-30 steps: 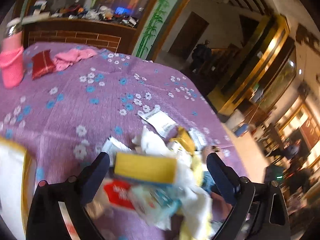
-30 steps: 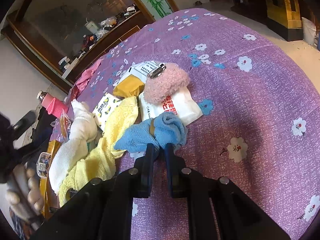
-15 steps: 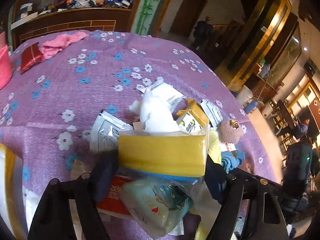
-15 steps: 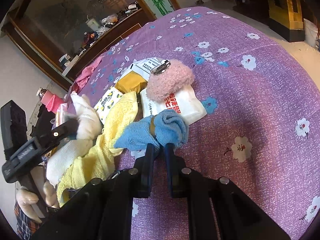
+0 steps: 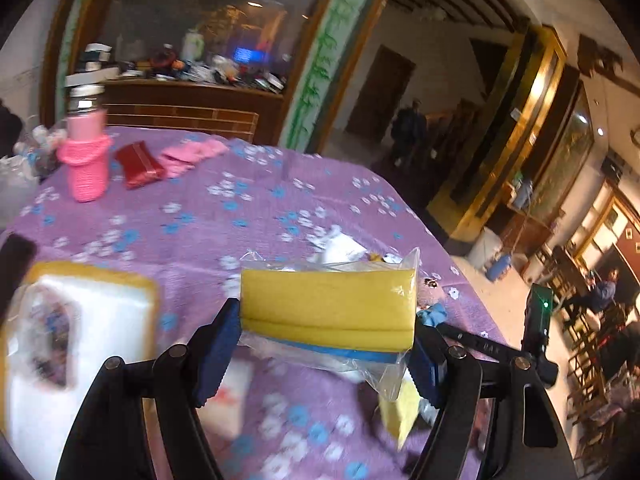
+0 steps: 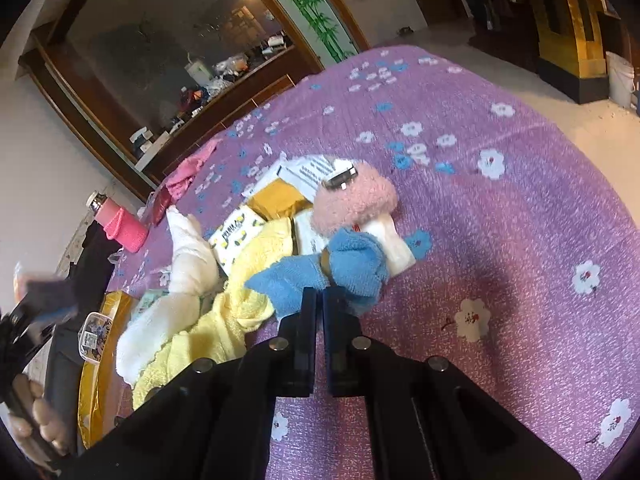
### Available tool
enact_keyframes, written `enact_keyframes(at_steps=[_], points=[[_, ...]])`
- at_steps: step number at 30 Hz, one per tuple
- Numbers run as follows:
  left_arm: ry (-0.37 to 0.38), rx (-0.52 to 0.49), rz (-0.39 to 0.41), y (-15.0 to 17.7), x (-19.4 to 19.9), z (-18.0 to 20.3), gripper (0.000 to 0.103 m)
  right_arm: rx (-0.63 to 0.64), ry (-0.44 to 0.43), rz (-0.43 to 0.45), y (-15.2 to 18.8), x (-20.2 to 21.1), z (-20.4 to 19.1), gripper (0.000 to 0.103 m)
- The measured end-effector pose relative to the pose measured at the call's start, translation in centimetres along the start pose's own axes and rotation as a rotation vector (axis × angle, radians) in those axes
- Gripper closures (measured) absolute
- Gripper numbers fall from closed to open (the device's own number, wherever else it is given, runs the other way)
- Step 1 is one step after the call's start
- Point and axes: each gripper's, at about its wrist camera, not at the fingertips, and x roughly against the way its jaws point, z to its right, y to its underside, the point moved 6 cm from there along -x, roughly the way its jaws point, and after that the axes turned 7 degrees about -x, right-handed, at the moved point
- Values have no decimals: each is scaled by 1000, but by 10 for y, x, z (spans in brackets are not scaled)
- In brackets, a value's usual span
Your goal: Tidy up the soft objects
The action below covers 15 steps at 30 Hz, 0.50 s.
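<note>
The left gripper [image 5: 326,354] is clamped across a bagged yellow sponge [image 5: 328,308], carrying it clear above the purple flowered desk [image 5: 240,216], with a pink-sleeved bottle [image 5: 86,160] off at ten o'clock from the sponge. The right gripper [image 6: 319,300] has its jaws pressed together with their tips at the edge of a blue cloth [image 6: 320,276]; whether they pinch it I cannot tell. The cloth lies on the desk with a yellow towel [image 6: 208,320] at eight o'clock and a pink fluffy pouch [image 6: 356,204] at one o'clock.

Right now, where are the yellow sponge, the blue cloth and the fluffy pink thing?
yellow sponge [image 5: 326,300], left wrist view, front face.
blue cloth [image 6: 352,266], right wrist view, right bunch.
fluffy pink thing [image 6: 354,204], right wrist view, fuzzy middle.
</note>
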Motion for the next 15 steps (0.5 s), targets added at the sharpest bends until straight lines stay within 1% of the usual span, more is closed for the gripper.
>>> enact_keyframes(at_steps=[4, 8, 10, 12, 13, 14, 15], points=[[-44, 45, 29, 15, 45, -31, 24, -24, -16, 31, -5, 7, 5, 100], [-131, 76, 52, 38, 85, -66, 24, -26, 12, 63, -8, 13, 9, 100], [-162, 105, 58, 48, 99, -84, 24, -43, 26, 40, -7, 11, 9, 98], [-193, 127, 59, 57, 110, -102, 24, -84, 15, 5, -6, 8, 10, 77], [-209, 130, 58, 60, 113, -109, 24, -111, 5, -23, -5, 4, 8, 54], [-230, 132, 55, 63, 115, -117, 24, -135, -4, -39, -5, 2, 8, 43], [-241, 135, 51, 66, 116, -121, 24, -163, -11, -52, -5, -1, 7, 43]])
